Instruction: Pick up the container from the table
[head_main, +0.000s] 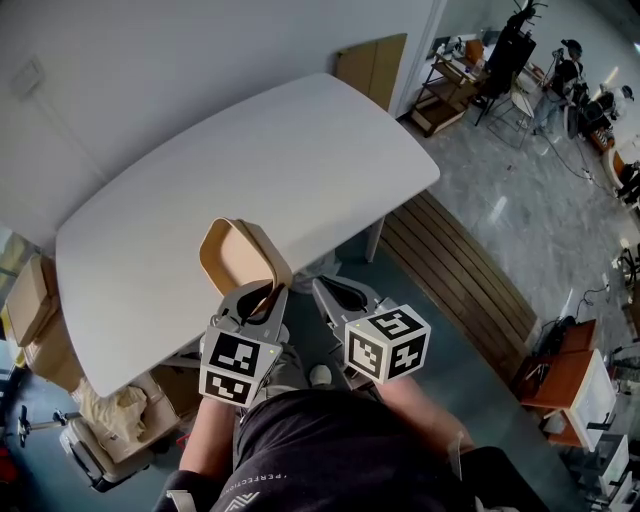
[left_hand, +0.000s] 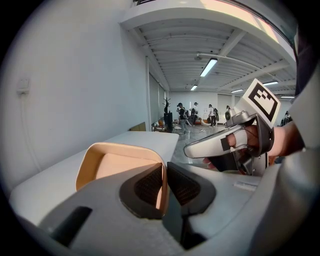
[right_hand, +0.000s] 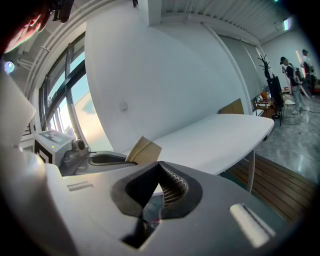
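While standing at the near edge of the white table (head_main: 250, 170), holds a two-jaw gripper in each hand. Clamps the left gripper (head_main: 264, 296) on the tan container (head_main: 232, 255): jaws drawn almost together, one thin side wall pinched between the dark ribbed pads (left_hand: 145, 186).

From the left gripper view, puts the left pad inside the container (left_hand: 117, 162) and the right pad outside it, with the wall upright in the narrow slot between them. Spreads ahead of those jaws and to their left, open side up, rounded at the corners, bare inside. Tilts in the head view, far end over the table top, gripped end at the table's edge. Looks lifted off the surface, though hard to tell from these angles whether its far corner touches the table (left_hand: 145, 139).

Carries the right gripper (head_main: 332, 292) just beside the left one, to the right of the left jaws and apart from the container. In the right gripper view, shows the right gripper (right_hand: 159, 166) with jaws together, tips meeting, nothing between the pads. To the left of these jaws, catches a corner of the container (right_hand: 144, 150) and the grey body of the left gripper (right_hand: 100, 160). Ahead of them, only the long white table (right_hand: 215, 135).

Behind each pair of jaws, bears a marker cube: left (head_main: 240, 367), right (head_main: 387, 343).
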